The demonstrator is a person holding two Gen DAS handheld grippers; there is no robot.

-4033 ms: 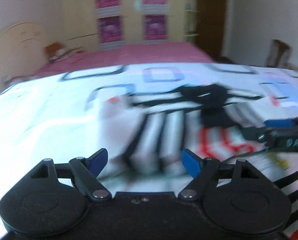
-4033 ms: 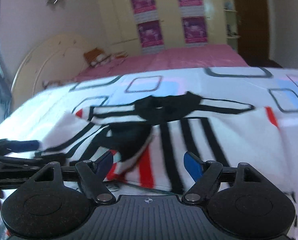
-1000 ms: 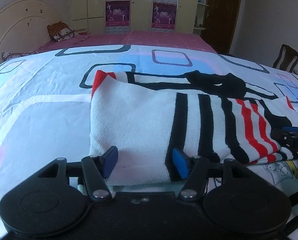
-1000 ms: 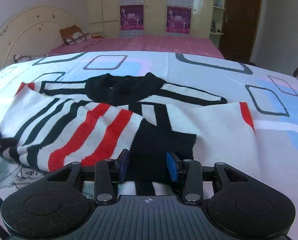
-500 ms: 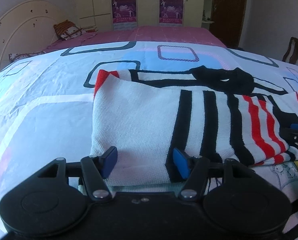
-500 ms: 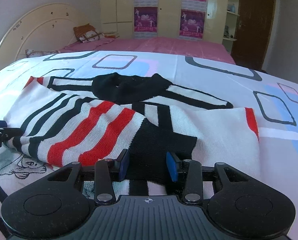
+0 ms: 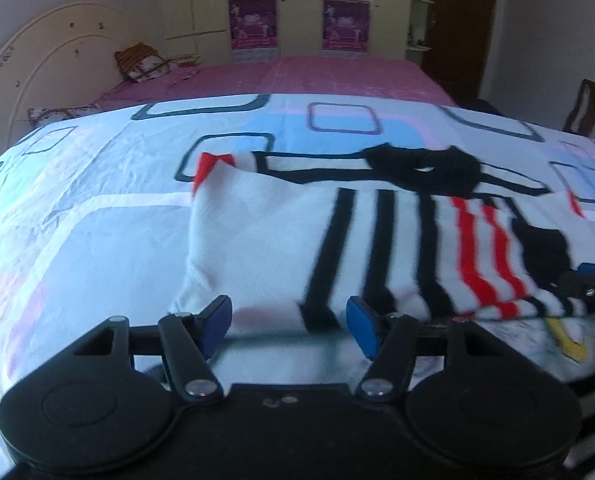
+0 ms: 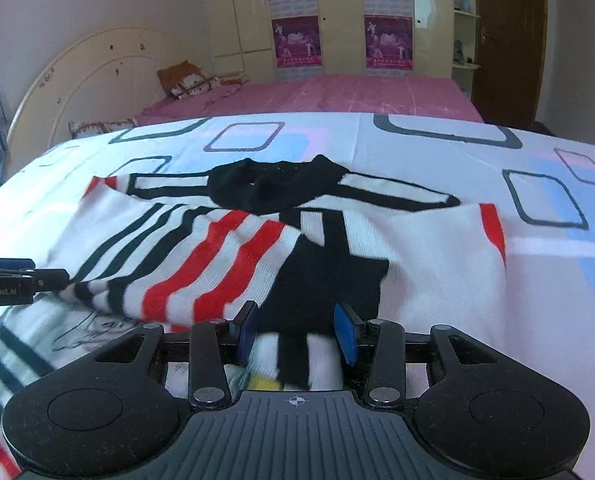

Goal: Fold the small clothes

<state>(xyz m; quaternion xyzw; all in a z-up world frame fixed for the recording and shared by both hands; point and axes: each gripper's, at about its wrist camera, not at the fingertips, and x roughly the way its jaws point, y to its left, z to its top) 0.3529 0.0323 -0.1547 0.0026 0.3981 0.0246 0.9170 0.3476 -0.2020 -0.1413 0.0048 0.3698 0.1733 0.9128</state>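
A small white knit sweater with black and red stripes and a black collar lies partly folded on the bed sheet, with both sides folded in over the middle. It also shows in the right wrist view. My left gripper is open at the sweater's near left hem, with the cloth edge between its blue fingertips. My right gripper is open at the near hem by the black patch. Each gripper's tip shows in the other's view: the right one at the right edge, the left one at the left edge.
The patterned white and blue sheet covers the near bed. A printed garment lies under the sweater's near edge. A pink bed and a curved headboard lie behind. A chair stands at the far right.
Both grippers have opened wider and drawn slightly back and up from the sweater's near hem. The sweater has stayed in place with both sides folded in.
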